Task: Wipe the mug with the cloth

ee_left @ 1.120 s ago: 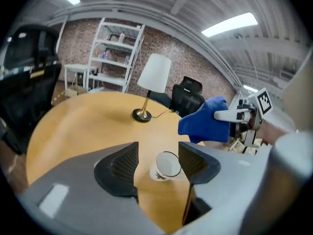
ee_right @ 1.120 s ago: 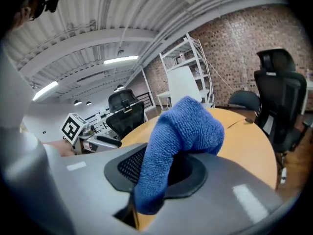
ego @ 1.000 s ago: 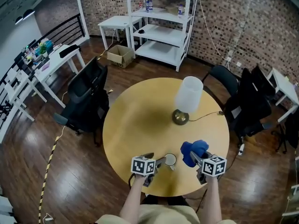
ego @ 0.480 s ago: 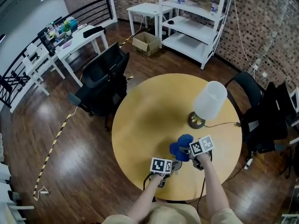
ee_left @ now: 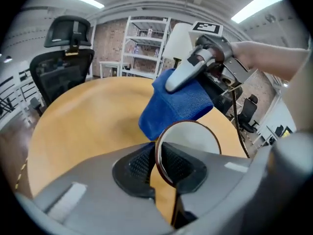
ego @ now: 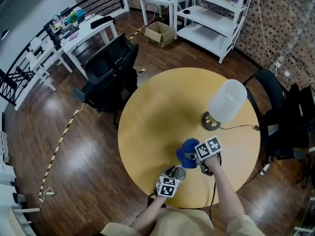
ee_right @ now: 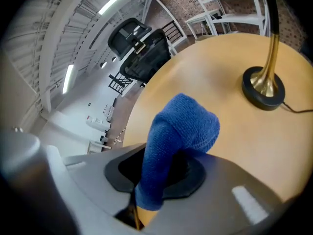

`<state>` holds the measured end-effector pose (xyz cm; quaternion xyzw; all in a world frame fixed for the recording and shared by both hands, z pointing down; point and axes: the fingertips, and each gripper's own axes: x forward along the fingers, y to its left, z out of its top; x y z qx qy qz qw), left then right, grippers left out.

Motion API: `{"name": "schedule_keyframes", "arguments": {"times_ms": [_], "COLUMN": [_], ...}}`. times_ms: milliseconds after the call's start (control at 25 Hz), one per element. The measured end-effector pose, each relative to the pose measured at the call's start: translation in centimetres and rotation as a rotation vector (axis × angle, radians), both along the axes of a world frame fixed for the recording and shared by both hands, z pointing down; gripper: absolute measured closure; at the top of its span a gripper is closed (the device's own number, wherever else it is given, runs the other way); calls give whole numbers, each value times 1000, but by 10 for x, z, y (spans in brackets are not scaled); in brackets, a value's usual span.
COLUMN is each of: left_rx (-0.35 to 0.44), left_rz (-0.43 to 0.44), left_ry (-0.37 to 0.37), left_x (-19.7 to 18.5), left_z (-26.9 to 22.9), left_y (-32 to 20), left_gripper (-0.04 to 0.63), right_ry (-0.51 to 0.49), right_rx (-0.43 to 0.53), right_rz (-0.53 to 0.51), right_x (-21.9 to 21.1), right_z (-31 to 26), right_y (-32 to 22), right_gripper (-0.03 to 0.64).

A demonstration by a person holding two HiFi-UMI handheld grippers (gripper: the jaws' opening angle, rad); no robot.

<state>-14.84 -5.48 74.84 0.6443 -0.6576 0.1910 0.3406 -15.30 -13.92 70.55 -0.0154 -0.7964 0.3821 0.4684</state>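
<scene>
My left claw (ee_left: 159, 165), matt grey plastic with black, finely dimpled pads (ee_left: 139, 163), has just closed its jaws on the thin wall of the mug (ee_left: 190, 141), which is smooth and glossy, white inside with a dark rim. My right claw (ee_right: 156, 177), the same matt grey plastic, pinches the cloth (ee_right: 183, 126), a blue, nubbly terry weave. The round surface (ego: 157, 112) looks like pale wood, smooth with a soft sheen. Toward its 2 o'clock edge, the lamp base (ee_right: 264, 89) is polished brass-coloured metal under a matt white shade (ego: 227, 100). The floor (ego: 74, 156) is dark, glossy wooden boards.
</scene>
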Motion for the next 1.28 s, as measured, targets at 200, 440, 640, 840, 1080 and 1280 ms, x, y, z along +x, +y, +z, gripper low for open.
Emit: {"name": "schedule_keyframes", "arguments": {"times_ms": [200,440,640,840,1080,1280], "left_rx": [46,5,-9,-19,-85,-160], "left_rz": [15,-14,-45,-85,-156,-242], "left_ry": [-80,-64,-22,51,138,244], "left_x": [-1,1,-2,-4,-11,-17], "left_z": [2,3,5,10,10,19], "left_y": [12,11,14,12,11,13], "left_gripper": [569,568,568,568,566,565], "right_ry": [21,28,35,44,16,-1], "right_rx": [-65,-20,-26,-24,-34,-28], "right_rz": [52,86,160,240,291,297], "right_x": [0,4,26,51,69,71], "right_z": [12,32,40,48,48,46], "right_y": [38,57,49,47,63,78], "right_gripper": [530,535,538,543,546,546]}}
